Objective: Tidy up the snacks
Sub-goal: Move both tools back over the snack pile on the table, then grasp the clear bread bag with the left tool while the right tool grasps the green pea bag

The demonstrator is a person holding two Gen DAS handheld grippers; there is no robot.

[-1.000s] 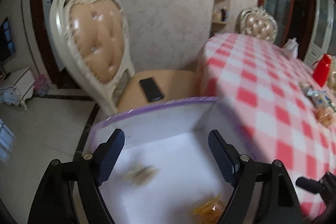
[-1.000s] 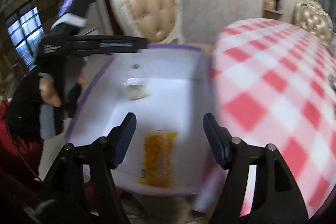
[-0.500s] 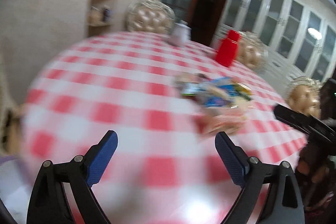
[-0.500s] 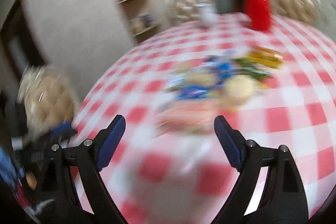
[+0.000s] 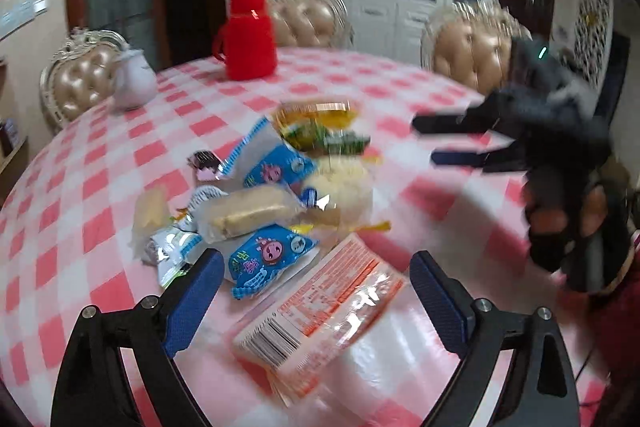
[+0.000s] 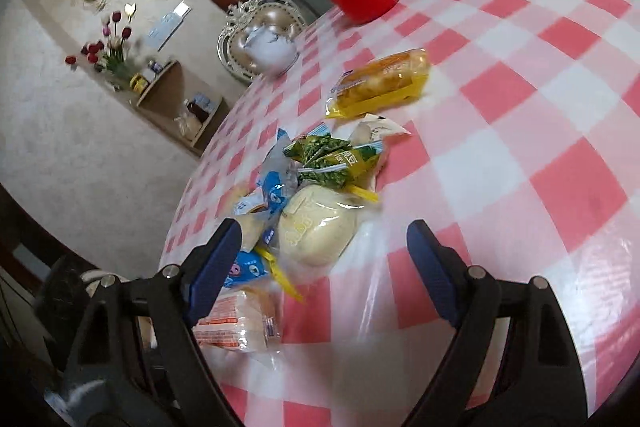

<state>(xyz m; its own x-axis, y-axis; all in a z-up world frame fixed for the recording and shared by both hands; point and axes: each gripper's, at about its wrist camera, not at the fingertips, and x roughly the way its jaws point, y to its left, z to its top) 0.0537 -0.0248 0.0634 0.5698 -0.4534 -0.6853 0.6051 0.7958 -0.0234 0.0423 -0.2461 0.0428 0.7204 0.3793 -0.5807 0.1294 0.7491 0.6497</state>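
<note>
A second ago both views looked into a white purple-rimmed bin beside a chair; now they face the snack pile (image 5: 276,195) on the checked desk (image 5: 100,163). The left hand-held gripper (image 5: 316,287) and right hand-held gripper (image 6: 324,259) have just been opening and stand wide, nothing between their jaws. Counted: two blue packets (image 5: 268,255), one orange-printed packet (image 5: 320,311), one pale bun (image 6: 316,227), one yellow-wrapped cake (image 6: 380,83) lying apart from the pile, one red flask (image 5: 250,35), one white teapot (image 5: 134,83).
</note>
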